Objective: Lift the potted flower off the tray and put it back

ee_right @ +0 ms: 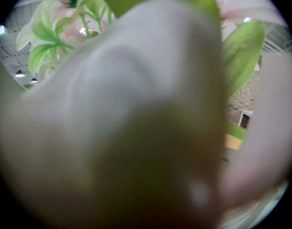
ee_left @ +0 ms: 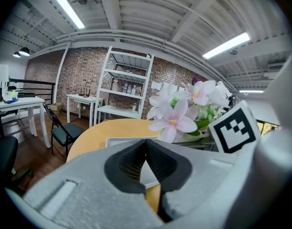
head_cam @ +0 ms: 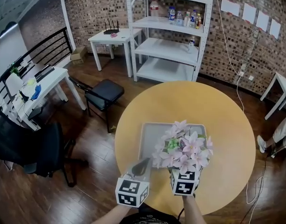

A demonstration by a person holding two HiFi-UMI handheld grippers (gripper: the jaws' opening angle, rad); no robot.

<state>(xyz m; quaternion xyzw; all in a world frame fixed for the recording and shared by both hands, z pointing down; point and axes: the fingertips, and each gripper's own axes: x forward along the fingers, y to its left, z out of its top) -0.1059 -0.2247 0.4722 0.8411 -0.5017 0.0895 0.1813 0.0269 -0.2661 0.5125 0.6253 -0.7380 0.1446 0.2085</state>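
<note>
The potted flower [head_cam: 182, 149], with pink-white blooms and green leaves, stands over the front right part of the grey tray [head_cam: 150, 134] on the round yellow table [head_cam: 227, 125]. My right gripper [head_cam: 184, 171] reaches under the blooms from the near side and is shut on the pot. In the right gripper view the pale pot [ee_right: 127, 128] fills the frame as a blur, with leaves [ee_right: 241, 51] above it. My left gripper [head_cam: 141, 166] hovers at the tray's front left corner, shut and empty, its black pads [ee_left: 158, 163] meeting. In the left gripper view the flower [ee_left: 177, 118] shows at the right.
A white shelf unit [head_cam: 168, 36] with bottles stands behind the table against the brick wall. A black chair [head_cam: 103, 94] is at the table's left, with white desks [head_cam: 40, 85] further left. A person's foot [head_cam: 263, 143] shows at the right.
</note>
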